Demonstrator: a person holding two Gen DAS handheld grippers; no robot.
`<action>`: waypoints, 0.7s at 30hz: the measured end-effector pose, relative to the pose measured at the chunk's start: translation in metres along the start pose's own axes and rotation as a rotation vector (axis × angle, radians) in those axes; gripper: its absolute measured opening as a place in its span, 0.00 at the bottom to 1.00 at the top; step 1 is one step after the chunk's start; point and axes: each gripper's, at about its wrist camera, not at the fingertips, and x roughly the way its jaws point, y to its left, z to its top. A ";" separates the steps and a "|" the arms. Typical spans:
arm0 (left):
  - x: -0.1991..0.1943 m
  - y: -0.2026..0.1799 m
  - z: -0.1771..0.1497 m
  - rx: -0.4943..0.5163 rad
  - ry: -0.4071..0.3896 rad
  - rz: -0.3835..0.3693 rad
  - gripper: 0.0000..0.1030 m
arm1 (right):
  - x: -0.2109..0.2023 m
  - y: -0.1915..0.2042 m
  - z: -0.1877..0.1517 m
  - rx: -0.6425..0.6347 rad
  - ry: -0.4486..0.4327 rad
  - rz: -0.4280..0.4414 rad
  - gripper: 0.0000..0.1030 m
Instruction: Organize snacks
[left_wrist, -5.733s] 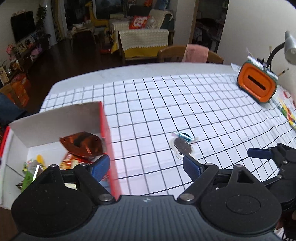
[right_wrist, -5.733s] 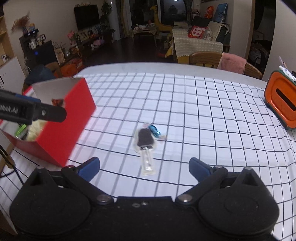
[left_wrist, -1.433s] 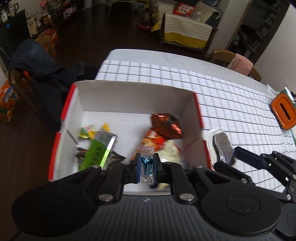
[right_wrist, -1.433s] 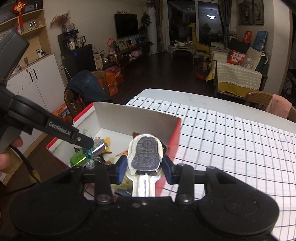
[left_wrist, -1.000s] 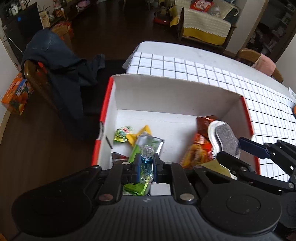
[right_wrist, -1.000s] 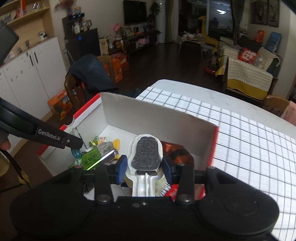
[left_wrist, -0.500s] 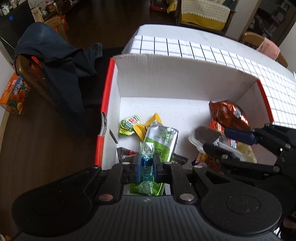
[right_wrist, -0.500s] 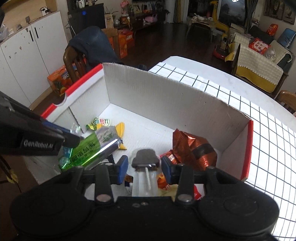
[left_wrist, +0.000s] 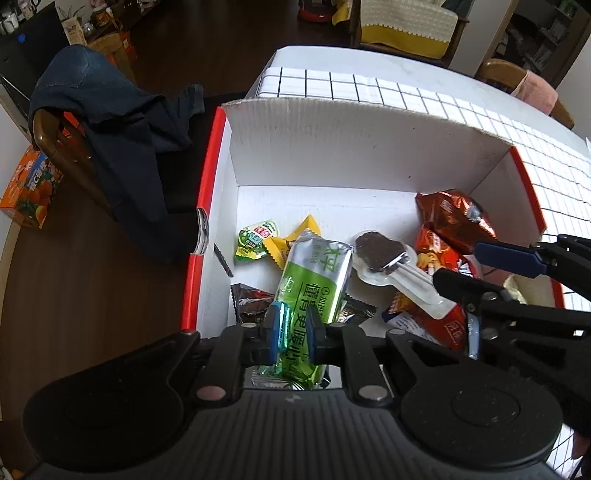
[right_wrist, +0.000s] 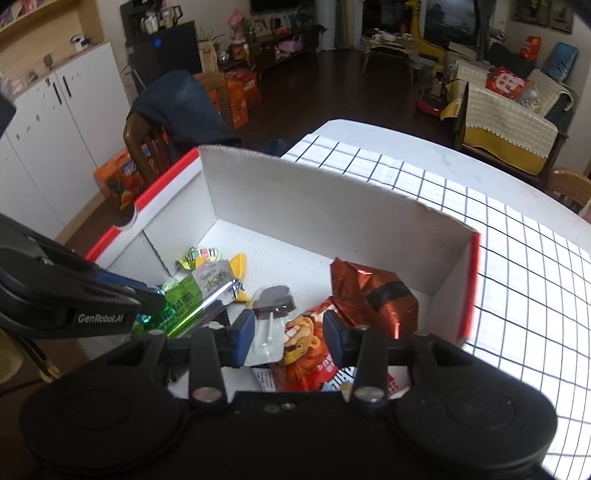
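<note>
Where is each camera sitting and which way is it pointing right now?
Left wrist: on the left hand-held gripper, aimed steeply down into the box; its jaws have just been opening, a blue candy between them; the right hand-held gripper enters at right.
Right wrist: on the right hand-held gripper, aimed down into the box and the room beyond; the left one enters at left.
Shared: box, green packet, lollipop.

"GenRobot.AI" in white on black arm of left gripper (right_wrist: 147, 306), right wrist view. Green-silver foil snack pack (left_wrist: 314, 291): Chinese chars, not clearly legible; other wrappers' print too small.
</note>
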 end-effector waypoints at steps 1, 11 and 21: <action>-0.003 0.000 -0.001 -0.003 -0.006 -0.004 0.21 | -0.004 -0.002 0.000 0.011 -0.008 0.004 0.39; -0.047 -0.007 -0.017 0.017 -0.141 -0.021 0.65 | -0.059 -0.011 -0.011 0.082 -0.101 0.039 0.46; -0.098 -0.017 -0.038 0.070 -0.285 -0.041 0.77 | -0.112 -0.004 -0.026 0.106 -0.229 0.064 0.87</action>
